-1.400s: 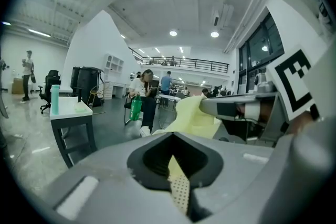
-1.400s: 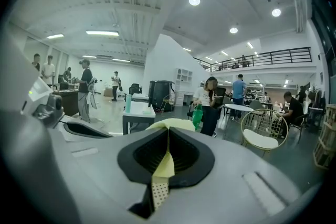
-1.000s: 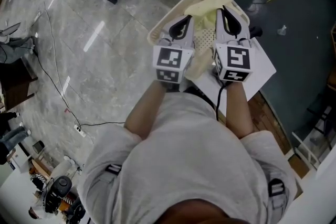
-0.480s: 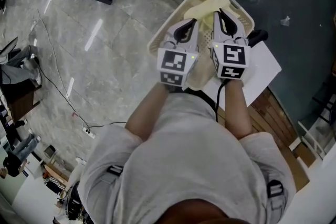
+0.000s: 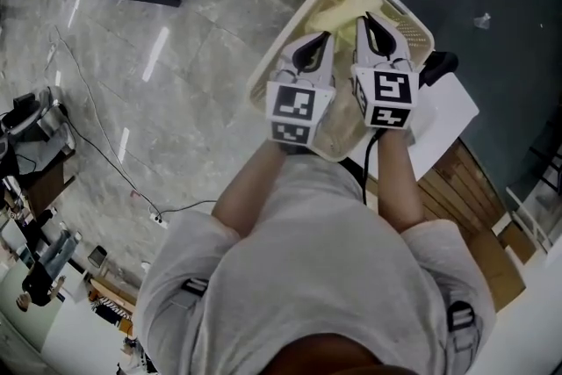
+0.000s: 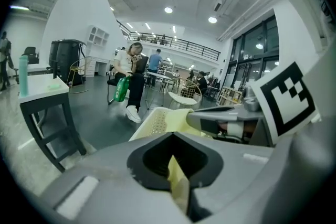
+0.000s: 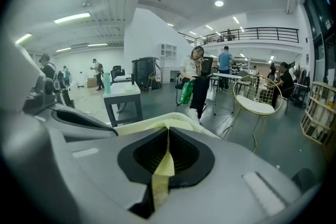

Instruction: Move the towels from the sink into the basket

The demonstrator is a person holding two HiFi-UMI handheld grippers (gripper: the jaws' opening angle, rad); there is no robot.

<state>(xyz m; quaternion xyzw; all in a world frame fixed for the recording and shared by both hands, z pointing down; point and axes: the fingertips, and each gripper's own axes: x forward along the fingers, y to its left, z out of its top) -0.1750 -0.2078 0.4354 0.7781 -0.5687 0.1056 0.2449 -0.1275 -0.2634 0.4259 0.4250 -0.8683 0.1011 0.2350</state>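
A pale yellow towel (image 5: 338, 13) is pinched in two places: one thin fold is clamped between the jaws of the left gripper (image 5: 321, 38), another between those of the right gripper (image 5: 363, 20). The rest of the cloth lies bunched inside a cream plastic laundry basket (image 5: 263, 70) with perforated walls and a rounded rim, set diagonally in the head view.

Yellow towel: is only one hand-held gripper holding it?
No: the left hand-held gripper and the right hand-held gripper each have their jaws closed on a fold of the yellow towel.
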